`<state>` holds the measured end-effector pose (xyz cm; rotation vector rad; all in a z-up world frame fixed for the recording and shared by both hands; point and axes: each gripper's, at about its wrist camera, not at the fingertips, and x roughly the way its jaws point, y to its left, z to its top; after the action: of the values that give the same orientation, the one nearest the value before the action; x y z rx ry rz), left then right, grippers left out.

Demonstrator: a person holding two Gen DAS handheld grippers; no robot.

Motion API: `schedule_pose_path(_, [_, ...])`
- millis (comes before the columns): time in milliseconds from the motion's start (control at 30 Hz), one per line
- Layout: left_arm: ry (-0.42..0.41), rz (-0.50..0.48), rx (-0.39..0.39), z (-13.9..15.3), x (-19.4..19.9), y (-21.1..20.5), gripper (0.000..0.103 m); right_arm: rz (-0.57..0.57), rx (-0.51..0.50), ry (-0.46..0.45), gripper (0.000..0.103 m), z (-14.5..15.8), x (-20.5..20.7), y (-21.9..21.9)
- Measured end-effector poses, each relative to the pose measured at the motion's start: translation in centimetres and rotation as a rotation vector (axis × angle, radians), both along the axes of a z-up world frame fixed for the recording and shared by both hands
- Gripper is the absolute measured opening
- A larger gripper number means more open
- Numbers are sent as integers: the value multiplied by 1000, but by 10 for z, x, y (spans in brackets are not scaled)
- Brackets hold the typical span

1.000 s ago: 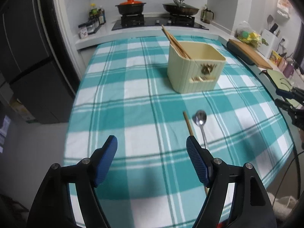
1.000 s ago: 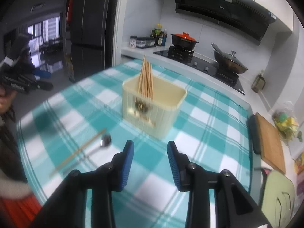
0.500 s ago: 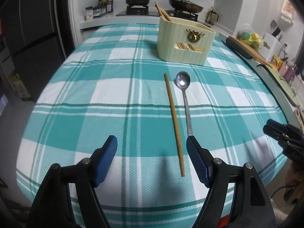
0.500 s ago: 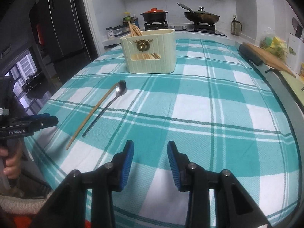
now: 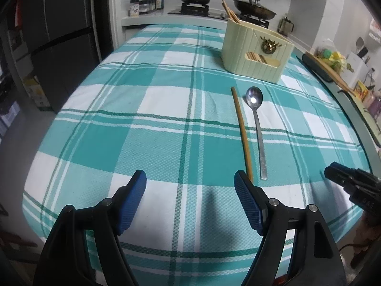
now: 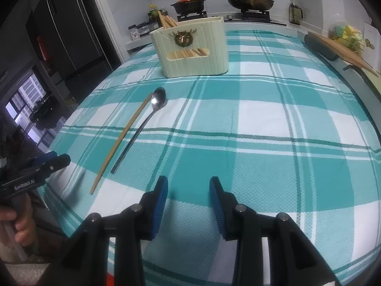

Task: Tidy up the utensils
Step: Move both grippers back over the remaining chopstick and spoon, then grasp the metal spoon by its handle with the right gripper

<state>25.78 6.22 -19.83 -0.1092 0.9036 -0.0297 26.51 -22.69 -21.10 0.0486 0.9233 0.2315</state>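
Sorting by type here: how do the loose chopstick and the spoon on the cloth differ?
The chopstick is tan wood, a plain thin stick; the spoon is shiny metal with a round bowl facing up. The chopstick reaches nearer the table's front edge; the spoon stops shorter. Both lie flat on the checked cloth, side by side, pointing toward the cream holder, untouched by either hand-held gripper.

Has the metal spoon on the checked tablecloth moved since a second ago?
No. The metal spoon still lies beside the wooden chopstick, before the cream utensil holder.
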Motion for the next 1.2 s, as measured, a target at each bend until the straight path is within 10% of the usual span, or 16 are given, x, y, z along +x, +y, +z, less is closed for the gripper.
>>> schedule_pose_path(700, [-1,60,-12,-3,-8,21,79,195,-158,72,17,-26,97,124])
schedule_pose_path(1200, [28,42,-4,-12,-5,15,80,44,-251,18,8,-26,85,87])
